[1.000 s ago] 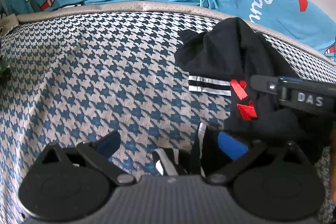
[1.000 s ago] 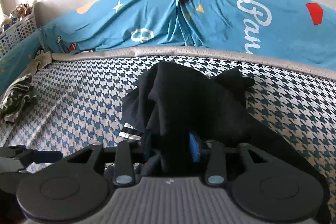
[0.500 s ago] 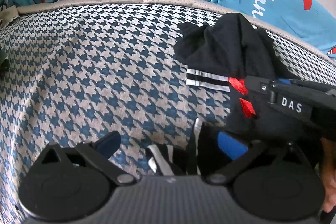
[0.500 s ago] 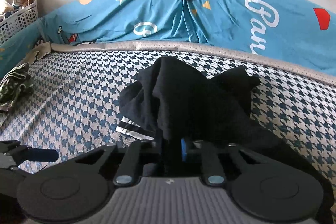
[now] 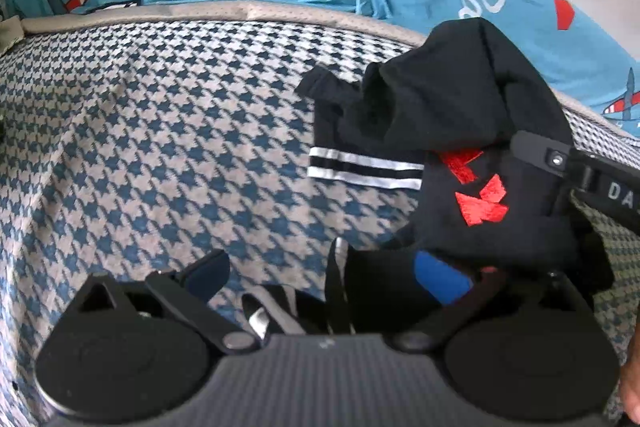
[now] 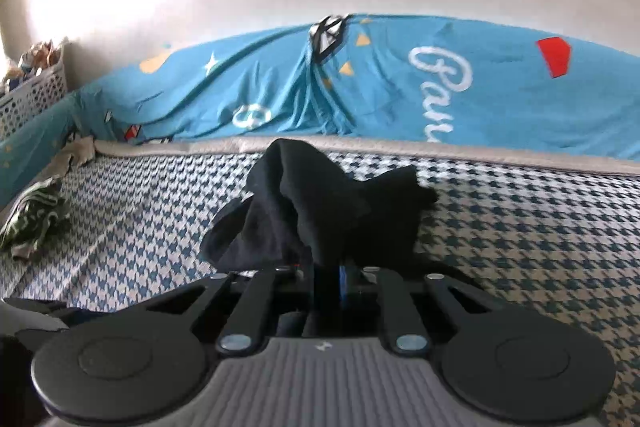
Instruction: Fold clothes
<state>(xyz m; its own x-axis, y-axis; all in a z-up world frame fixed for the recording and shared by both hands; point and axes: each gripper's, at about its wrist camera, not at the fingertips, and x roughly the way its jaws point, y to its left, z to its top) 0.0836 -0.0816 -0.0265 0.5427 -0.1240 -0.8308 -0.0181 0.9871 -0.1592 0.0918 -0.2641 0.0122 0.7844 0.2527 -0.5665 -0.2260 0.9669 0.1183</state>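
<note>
Black garment [image 6: 320, 211] | right hand-held gripper [image 6: 330, 273] closing on it (bunched)

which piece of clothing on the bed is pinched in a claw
The black garment with red embroidery, gripped by the right claw; the green patterned garment lies untouched at the bed's far-left edge.

One black garment [image 6: 320, 211], one green cloth [image 6: 34, 217], perhaps one basket [image 6: 32, 95], two grippers

Bed [image 6: 540, 227] under my work: blue-and-white houndstooth cover, grey piped edge at the far side. Black garment [image 6: 320, 211] heaped on it mid-bed. Crumpled green-patterned cloth [image 6: 34, 223] lies at its left edge, well apart from the garment.
</note>
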